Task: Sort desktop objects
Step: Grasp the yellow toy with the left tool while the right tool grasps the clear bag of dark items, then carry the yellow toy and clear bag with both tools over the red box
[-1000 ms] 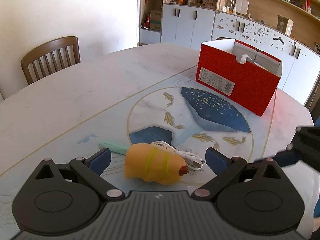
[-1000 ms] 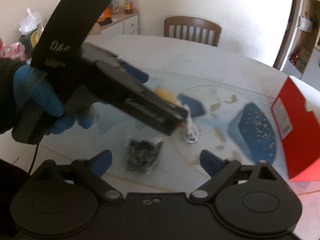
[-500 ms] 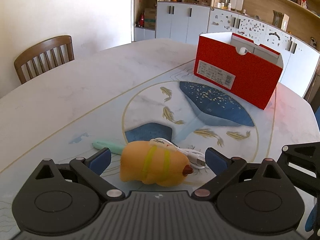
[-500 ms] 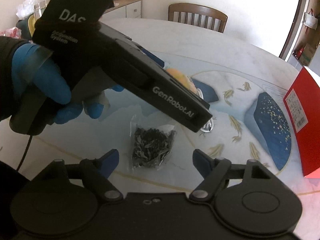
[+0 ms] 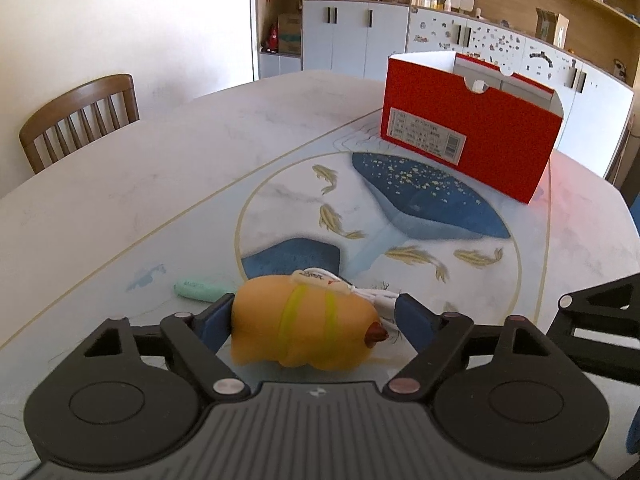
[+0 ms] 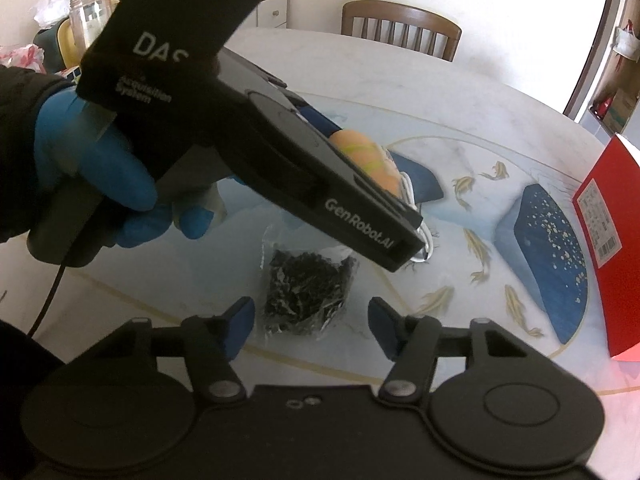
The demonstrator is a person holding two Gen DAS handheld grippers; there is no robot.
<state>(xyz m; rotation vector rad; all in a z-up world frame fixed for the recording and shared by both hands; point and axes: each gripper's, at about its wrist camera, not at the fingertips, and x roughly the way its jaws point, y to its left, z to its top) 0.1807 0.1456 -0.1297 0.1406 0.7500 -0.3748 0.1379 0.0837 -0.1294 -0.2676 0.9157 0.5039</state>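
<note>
One box: we see the red box [image 5: 468, 140] open-topped, contents hidden.
Left gripper [image 5: 316, 320]: closing around orange toy [image 5: 304, 328].
Right gripper [image 6: 310, 320]: closing, clear bag [image 6: 308, 296] of dark bits between.

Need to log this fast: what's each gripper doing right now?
Left gripper: closing around the orange toy, grip not yet firm.
Right gripper: closing around the bag, pads not touching it.

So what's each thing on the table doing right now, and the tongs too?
Orange toy: lying on its side between the left tongs, which are closing on it.
White cable: bunched up behind the toy.
Green stick: lying flat beside the toy.
Bag of dark bits: flat on the table, right tongs closing around it, not touching yet.
Red box: upright, top open.
</note>
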